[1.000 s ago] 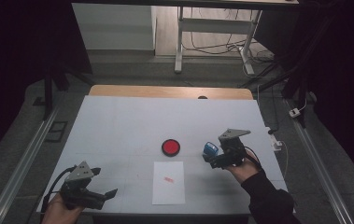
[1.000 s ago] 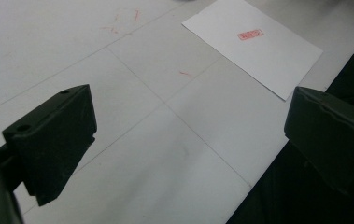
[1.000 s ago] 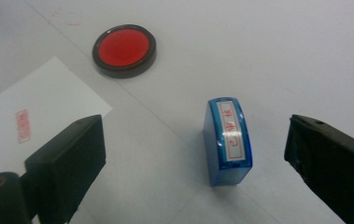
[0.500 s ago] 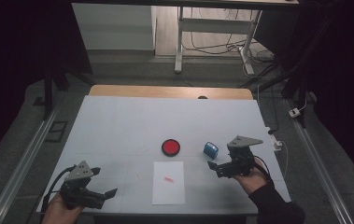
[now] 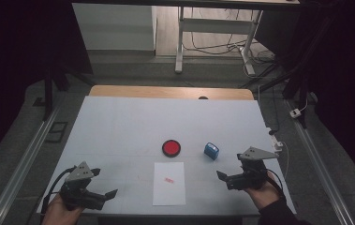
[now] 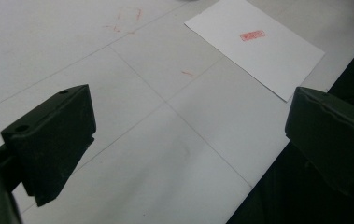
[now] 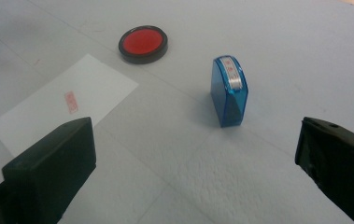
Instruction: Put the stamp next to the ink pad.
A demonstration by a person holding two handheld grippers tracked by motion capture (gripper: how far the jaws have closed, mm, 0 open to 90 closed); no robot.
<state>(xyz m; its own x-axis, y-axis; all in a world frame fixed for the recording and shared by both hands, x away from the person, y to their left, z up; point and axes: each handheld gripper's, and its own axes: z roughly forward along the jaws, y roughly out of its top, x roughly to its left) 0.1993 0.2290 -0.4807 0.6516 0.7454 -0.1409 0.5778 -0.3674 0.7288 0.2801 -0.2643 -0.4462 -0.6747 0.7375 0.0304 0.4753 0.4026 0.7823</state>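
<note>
Right gripper: jaws wide apart, empty, just opened.
Stamp: upright on desk, free; easily toppled by a careless swing.
Left gripper: spread, empty.
Paper: loose; could slide.

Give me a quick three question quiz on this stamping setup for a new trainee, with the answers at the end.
1. True or false: the right gripper holds the blue stamp.
2. What lies between the stamp and the white paper in the right gripper view: A) a red ink pad, B) a cup, C) scissors?
3. What mark shows on the paper?

Key: 1. False, its jaws are open and empty, stamp standing apart. 2. A. 3. A small red stamp print.
</note>
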